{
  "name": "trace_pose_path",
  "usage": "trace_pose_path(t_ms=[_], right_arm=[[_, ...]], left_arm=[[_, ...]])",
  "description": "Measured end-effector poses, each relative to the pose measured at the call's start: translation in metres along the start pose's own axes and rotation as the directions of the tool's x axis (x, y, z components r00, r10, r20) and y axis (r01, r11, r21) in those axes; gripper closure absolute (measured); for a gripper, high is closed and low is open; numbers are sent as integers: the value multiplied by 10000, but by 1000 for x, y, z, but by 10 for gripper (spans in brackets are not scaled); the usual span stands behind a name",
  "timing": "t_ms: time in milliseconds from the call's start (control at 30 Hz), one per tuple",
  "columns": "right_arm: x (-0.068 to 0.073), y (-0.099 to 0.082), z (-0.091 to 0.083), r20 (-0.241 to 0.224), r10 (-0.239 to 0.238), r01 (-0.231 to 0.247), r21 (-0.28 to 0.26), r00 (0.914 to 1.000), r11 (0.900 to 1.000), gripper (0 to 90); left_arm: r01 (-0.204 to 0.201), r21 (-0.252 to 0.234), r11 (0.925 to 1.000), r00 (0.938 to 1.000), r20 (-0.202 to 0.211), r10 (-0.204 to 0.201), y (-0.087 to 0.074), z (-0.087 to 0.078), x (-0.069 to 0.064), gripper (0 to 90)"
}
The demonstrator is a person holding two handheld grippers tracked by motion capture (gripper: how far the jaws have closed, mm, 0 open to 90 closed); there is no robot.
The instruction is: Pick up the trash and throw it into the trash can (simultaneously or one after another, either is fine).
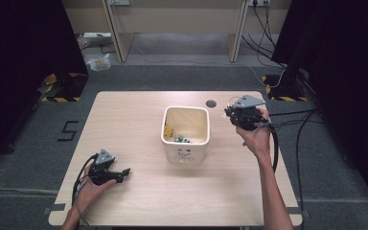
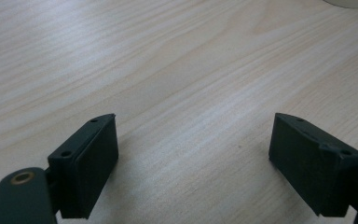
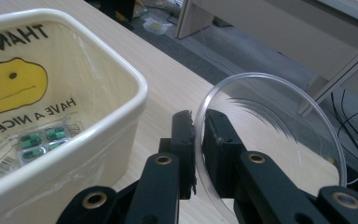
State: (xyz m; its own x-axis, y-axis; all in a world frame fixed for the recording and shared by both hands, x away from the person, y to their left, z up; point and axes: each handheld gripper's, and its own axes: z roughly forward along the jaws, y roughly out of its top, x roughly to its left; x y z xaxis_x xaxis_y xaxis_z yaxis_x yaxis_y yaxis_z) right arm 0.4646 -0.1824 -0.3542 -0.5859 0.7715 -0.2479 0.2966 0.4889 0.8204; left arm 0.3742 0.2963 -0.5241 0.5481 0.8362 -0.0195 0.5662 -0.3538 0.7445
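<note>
A cream bin (image 1: 186, 130) holding a green capsule blister pack (image 3: 43, 138) stands mid-tabletop. Beside it, the right gripper (image 3: 199, 140) pinches a clear round lid (image 3: 279, 135). Near the front-left corner, the left gripper (image 2: 193, 154) gapes wide, empty.

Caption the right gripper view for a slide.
Right gripper pinches a clear round lid beside a cream bin.

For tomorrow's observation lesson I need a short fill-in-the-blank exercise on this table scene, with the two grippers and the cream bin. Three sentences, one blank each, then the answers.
1. The right gripper is shut on a clear, round plastic ____.
2. The left gripper hangs over the bare wooden table with its jaws ____.
3. In the cream bin lies a blister pack of ____ capsules.

Missing words: lid; open; green
</note>
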Motion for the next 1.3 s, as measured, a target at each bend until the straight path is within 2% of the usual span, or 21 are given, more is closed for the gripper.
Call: trace_pose_path(t_ms=[400, 733, 967, 1200, 1300], right_arm=[[9, 16, -16, -82, -397, 395, -237, 9992, 9989, 826], [21, 33, -26, -175, -813, 801, -621, 9965, 9949, 825], [33, 46, -31, -392, -1131, 1090, -937, 9928, 9896, 824], [42, 52, -32, -625, -1293, 1230, -963, 9896, 9877, 823], [48, 55, -30, -862, -1384, 1295, -1008, 9866, 9864, 822]], left_arm=[[-2, 12, 10000, 10000, 6, 2, 0, 0, 0, 147], [-2, -1, 10000, 10000, -1, 2, 0, 0, 0, 147], [-1, -1, 10000, 10000, -1, 1, 0, 0, 0, 146], [-5, 14, 10000, 10000, 6, 5, 0, 0, 0, 147], [-5, 14, 10000, 10000, 6, 5, 0, 0, 0, 147]])
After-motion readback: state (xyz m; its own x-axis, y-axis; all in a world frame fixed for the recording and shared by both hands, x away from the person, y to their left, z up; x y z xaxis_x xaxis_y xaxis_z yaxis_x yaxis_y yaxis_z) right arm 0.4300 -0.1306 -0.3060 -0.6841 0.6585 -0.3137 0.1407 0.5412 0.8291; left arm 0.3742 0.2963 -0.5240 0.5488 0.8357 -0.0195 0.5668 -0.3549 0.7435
